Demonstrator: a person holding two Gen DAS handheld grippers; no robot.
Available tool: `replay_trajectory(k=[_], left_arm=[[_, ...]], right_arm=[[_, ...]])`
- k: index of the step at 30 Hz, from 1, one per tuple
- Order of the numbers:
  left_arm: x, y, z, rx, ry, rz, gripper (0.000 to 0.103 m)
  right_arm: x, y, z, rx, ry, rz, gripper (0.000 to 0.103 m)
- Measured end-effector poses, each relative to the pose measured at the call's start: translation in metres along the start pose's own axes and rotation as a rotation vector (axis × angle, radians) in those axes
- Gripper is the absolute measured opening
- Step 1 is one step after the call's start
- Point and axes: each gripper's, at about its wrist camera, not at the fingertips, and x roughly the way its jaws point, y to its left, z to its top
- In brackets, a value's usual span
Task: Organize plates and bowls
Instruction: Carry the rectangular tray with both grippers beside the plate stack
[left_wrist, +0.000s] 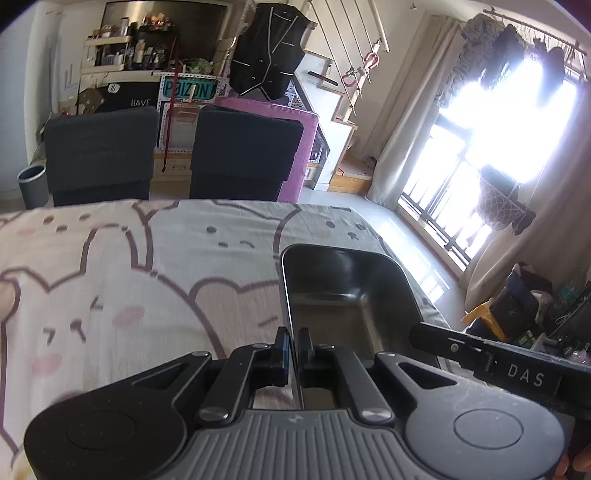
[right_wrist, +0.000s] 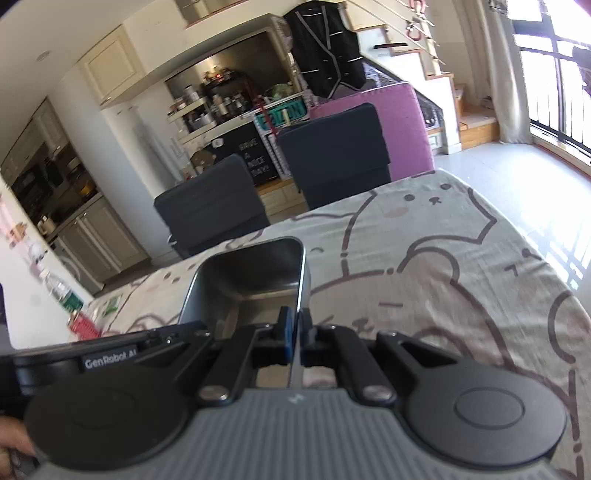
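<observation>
From the left wrist, I saw my left tool pinching the left rim of a dark rectangular tray, its fingers pressed against the thin metal edge. That tray lay over the table, which was covered in a cartoon-bear cloth, near its far right corner. Two dark chairs stood behind the table. My right tool's body reached in from the right, beside the tray.

From the right wrist, I saw my right tool clamped on the tray's right rim, blue pads tight on the edge. Whether the tray rested on the table or hung just above it, I could not tell.
</observation>
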Motion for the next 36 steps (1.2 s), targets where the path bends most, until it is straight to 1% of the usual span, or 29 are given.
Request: replay_trajectory(k=[3, 6, 10, 14, 16, 20, 27, 33, 36], left_arm=[[-0.007, 0.001, -0.017, 0.004, 0.007, 0.007, 0.004], [-0.008, 0.001, -0.031, 0.02, 0.025, 0.019, 0.004], [-0.006, -0.005, -0.048, 0.085, 0.051, 0.03, 0.007], [0.001, -0.009, -0.063, 0.141, 0.089, 0.035, 0.009], [0.006, -0.009, -0.07, 0.161, 0.114, 0.041, 0.01], [0.014, -0.005, -0.08, 0.177, 0.154, 0.041, 0.011], [0.027, -0.001, -0.09, 0.202, 0.21, 0.063, 0.011], [0.037, -0.002, -0.098, 0.231, 0.247, 0.073, 0.012], [0.04, -0.004, -0.1, 0.257, 0.246, 0.08, 0.012]], right_arm=[[-0.004, 0.003, -0.012, -0.033, 0.035, -0.004, 0.005], [-0.005, 0.01, -0.024, -0.086, 0.08, -0.026, 0.006], [0.0, 0.018, -0.034, -0.173, 0.133, -0.084, 0.006], [0.008, 0.02, -0.043, -0.219, 0.174, -0.137, 0.006], [0.006, 0.02, -0.048, -0.231, 0.187, -0.149, 0.006], [0.012, 0.023, -0.054, -0.254, 0.211, -0.162, 0.005], [0.017, 0.032, -0.066, -0.32, 0.271, -0.182, 0.005], [0.023, 0.036, -0.071, -0.355, 0.303, -0.196, 0.005], [0.024, 0.035, -0.072, -0.359, 0.311, -0.197, 0.005]])
